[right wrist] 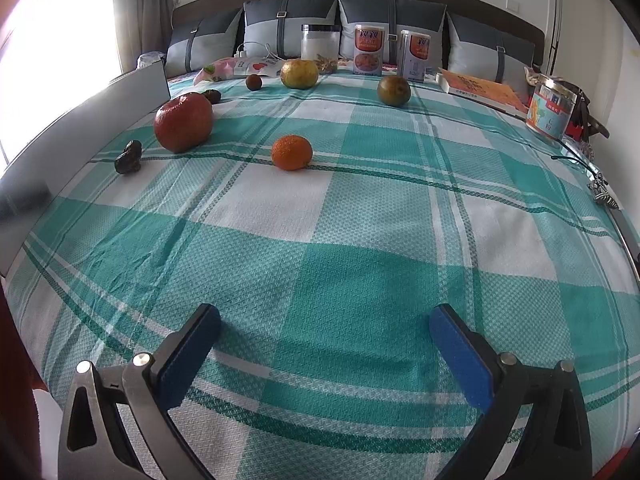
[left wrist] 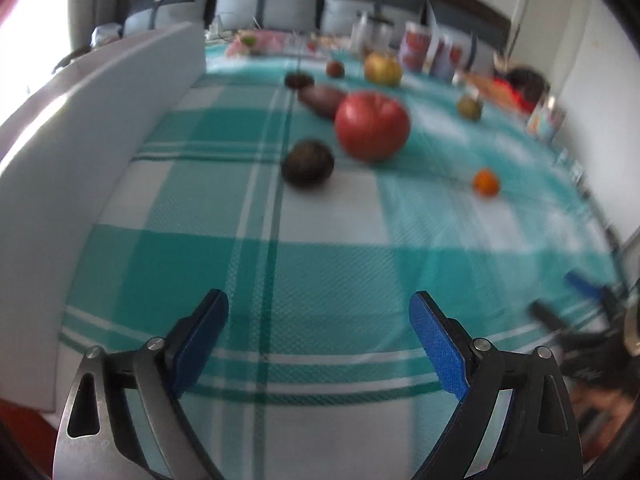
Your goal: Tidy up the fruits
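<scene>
Fruits lie scattered on a green checked cloth (right wrist: 320, 240). A big red fruit (right wrist: 183, 122) (left wrist: 372, 126) lies far left, with a small dark wrinkled fruit (right wrist: 129, 157) (left wrist: 307, 163) beside it. A small orange (right wrist: 291, 152) (left wrist: 486, 182) lies mid-cloth. A yellow-green fruit (right wrist: 299, 73) (left wrist: 382, 68), a green round fruit (right wrist: 393, 90) (left wrist: 469, 107) and a small brown one (right wrist: 253, 82) lie farther back. My left gripper (left wrist: 319, 312) is open and empty over the cloth. My right gripper (right wrist: 325, 326) is open and empty, well short of the orange.
A white board (left wrist: 100, 152) (right wrist: 80, 120) stands along the left edge. Jars and cans (right wrist: 368, 50) stand at the back before the pillows (right wrist: 292, 26). A book (right wrist: 480, 88) and a tin (right wrist: 552, 110) sit at the right edge.
</scene>
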Motion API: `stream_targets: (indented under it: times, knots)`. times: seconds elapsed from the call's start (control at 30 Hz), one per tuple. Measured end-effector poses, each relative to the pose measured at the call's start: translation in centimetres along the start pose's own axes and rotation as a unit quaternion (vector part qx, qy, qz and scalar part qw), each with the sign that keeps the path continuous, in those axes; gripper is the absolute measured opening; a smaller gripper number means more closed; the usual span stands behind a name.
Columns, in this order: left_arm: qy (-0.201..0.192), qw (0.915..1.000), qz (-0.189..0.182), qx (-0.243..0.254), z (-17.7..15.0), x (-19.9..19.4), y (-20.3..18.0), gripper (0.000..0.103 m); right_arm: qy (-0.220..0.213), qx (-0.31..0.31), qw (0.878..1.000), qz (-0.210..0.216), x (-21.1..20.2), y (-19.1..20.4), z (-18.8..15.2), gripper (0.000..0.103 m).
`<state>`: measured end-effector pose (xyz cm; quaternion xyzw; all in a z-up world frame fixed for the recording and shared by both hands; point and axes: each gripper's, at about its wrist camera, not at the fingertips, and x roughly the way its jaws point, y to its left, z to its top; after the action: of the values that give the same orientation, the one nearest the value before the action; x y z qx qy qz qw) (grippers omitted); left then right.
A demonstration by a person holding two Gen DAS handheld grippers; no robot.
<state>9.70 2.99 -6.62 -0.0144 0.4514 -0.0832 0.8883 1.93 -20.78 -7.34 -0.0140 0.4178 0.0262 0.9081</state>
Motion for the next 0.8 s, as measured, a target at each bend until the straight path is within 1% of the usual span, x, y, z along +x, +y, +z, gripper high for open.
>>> stream_targets:
  times: [0.07, 0.1, 0.13, 0.17, 0.27, 0.5, 0.8]
  knots:
    - [0.002, 0.9993, 0.019, 0.031, 0.0, 1.0, -0.2, 0.094, -0.001, 0.0, 1.0, 0.001, 0.0, 0.0, 0.0, 0.103]
    - [-0.011, 0.9986, 0.023, 0.047, 0.0, 1.1, -0.3, 0.094, -0.002, 0.0, 1.0, 0.001, 0.0, 0.0, 0.0, 0.103]
    - [-0.014, 0.9984, 0.021, 0.05, 0.0, 1.4, -0.7, 0.095, -0.002, 0.0, 1.0, 0.001, 0.0, 0.0, 0.0, 0.103]
    - [-0.015, 0.9985, 0.019, 0.049, 0.1, 1.5, -0.5, 0.098, -0.002, 0.0, 1.0, 0.001, 0.0, 0.0, 0.0, 0.103]
    - [-0.022, 0.9983, 0.017, 0.051, 0.0, 1.7, -0.3, 0.1, -0.002, 0.0, 1.0, 0.001, 0.0, 0.0, 0.0, 0.103]
    - [-0.033, 0.9978, 0.015, 0.055, -0.4, 1.7, -0.3, 0.1, -0.002, 0.0, 1.0, 0.001, 0.0, 0.0, 0.0, 0.103]
    - [-0.036, 0.9977, 0.019, 0.055, -0.4, 1.6, -0.4, 0.1, -0.002, 0.0, 1.0, 0.0, 0.0, 0.0, 0.1, 0.103]
